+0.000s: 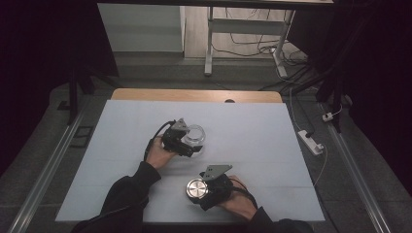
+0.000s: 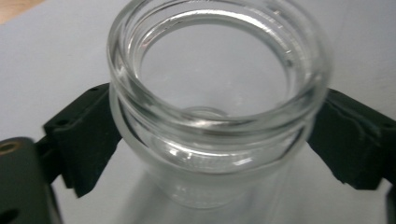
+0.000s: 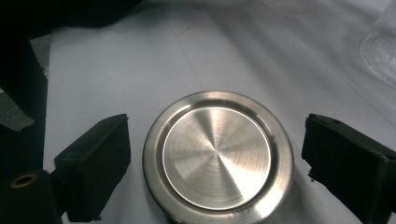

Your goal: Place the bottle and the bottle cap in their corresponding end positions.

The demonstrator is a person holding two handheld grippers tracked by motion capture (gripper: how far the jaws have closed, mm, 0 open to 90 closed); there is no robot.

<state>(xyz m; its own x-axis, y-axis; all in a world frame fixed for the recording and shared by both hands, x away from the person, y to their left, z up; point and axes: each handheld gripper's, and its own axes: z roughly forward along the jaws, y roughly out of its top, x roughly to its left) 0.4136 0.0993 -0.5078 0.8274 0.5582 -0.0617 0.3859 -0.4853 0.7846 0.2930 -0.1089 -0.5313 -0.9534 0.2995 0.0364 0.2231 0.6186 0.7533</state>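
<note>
**Jar and lid parted, each between its own gripper's jaws**

Forearms in dark sleeves enter the high view from its bottom edge, nearest the camera. Just beyond them the right gripper (image 1: 203, 190) points left at a round steel lid (image 1: 197, 190), which lies flat on the pale table cover (image 1: 252, 131) at its jaw tips. Farther off, the left gripper (image 1: 190, 143) reaches to the right around a clear glass jar (image 1: 196, 135), standing upright and open-mouthed, well apart from the lid.

Left gripper view: the jar (image 2: 219, 100) sits between the two black jaws, which flank its neck just under the threaded rim. Both pads (image 2: 88, 135) stand at the glass; whether they press on it or merely touch I cannot tell, so the grip is uncertain.

Right gripper view: the lid (image 3: 218, 156) lies centred between the jaws, brushed face up, with a clear strip of cover showing on either side. This gripper is open and holds nothing. Part of the jar's base (image 3: 380, 49) shows at the upper right.

As a judgement on handling: the jar is rigid, smooth and breakable, likely slippery under hard pads, so the shoulder below the thread is the safest place to clamp, firmly but without force. The lid looks light, stiff and low; take it across its outer edge, jaws down near the cover, or it may skate away.
</note>
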